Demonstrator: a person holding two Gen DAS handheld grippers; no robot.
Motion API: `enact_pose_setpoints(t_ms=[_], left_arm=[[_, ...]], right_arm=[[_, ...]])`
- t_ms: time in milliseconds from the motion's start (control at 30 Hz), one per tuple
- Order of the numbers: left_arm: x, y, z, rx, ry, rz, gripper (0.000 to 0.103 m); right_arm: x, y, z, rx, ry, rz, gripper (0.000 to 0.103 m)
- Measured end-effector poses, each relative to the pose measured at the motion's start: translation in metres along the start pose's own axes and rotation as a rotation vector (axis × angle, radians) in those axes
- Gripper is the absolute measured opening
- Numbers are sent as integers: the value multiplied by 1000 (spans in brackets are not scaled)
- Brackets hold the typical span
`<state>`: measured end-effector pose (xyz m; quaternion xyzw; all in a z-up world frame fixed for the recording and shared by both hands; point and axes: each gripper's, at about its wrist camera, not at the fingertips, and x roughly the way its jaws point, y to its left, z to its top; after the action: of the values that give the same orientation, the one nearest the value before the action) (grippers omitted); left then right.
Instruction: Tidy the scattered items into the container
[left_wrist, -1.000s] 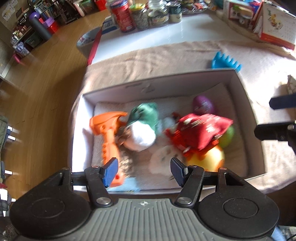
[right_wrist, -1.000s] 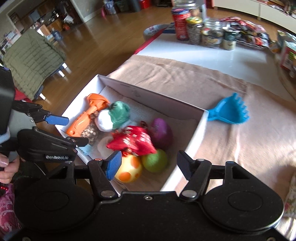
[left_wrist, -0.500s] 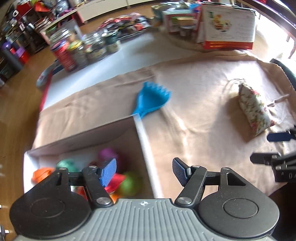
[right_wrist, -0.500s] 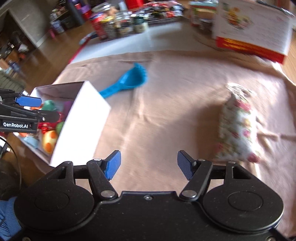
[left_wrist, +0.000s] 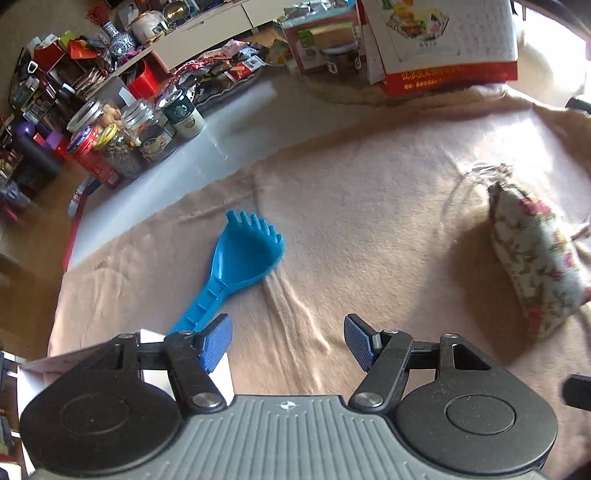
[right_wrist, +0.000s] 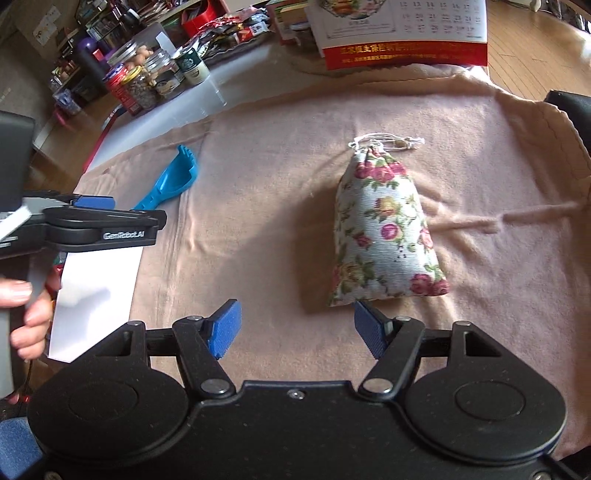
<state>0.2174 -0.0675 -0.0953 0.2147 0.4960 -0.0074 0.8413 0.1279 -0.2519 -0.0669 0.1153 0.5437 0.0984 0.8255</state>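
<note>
**Left wrist and right wrist views: two items on cloth, both claws empty**

Landmark: white box (right_wrist: 96, 295), lower-left in both views, only a wall and corner showing, contents hidden.

Left gripper (left_wrist: 286, 341) jaws apart, nothing between pads, over bare pink cloth (left_wrist: 369, 221) just right of box corner. Blue toy rake (left_wrist: 236, 269) flat on cloth just beyond box, handle end reaching toward box rim, tines pointing away. Floral drawstring pouch (left_wrist: 532, 266) lying on cloth well apart from box, far right side.

Right gripper (right_wrist: 297, 328) jaws apart and just been widening, nothing between them; pouch (right_wrist: 384, 232) directly ahead, bottom edge just past right fingertip, no contact visible. Drawstring end pointing away from box side. Rake (right_wrist: 173, 181) seen edge-on beyond box.

Left gripper (right_wrist: 110, 214) also seen from the side above box, held by hand (right_wrist: 26, 310). Jars and cans (left_wrist: 129, 144) grouped on white tabletop beyond cloth, far from box. Calendar (left_wrist: 443, 40) standing at cloth's far edge.
</note>
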Motion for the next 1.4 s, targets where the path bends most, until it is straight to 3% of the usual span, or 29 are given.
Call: enact_pose_setpoints(t_ms=[200,433,633,733,1000,1133,1233,1267,1333,1400], left_arm=[[49,7,11,-8,36,33,62],[98,12,26,66,38,130,62],[125,17,34,59,47,151,52],[128,25,41,8,63,84,32],[126,20,43,38,67,35,23],[109,-8,40,68,70,-6,23],[88,-46,36,147,39,-43,23],[81,-56,36,145,39,-78,15],[73,-68,38,39,96,-242,6],[65,-82,38,-30,129,-344,3]], right_arm=[[9,-14,3,7,22,-5,67],[20,-16,10,6,48,13,67],[27,-12,17,-6,62,25,68],[27,-10,20,-10,61,29,68],[30,-3,15,-29,77,43,69],[31,-4,15,-17,78,43,69],[28,-5,14,-7,67,37,69],[27,-6,13,-2,65,38,69],[23,-8,11,3,61,34,69],[19,-10,9,6,59,29,69]])
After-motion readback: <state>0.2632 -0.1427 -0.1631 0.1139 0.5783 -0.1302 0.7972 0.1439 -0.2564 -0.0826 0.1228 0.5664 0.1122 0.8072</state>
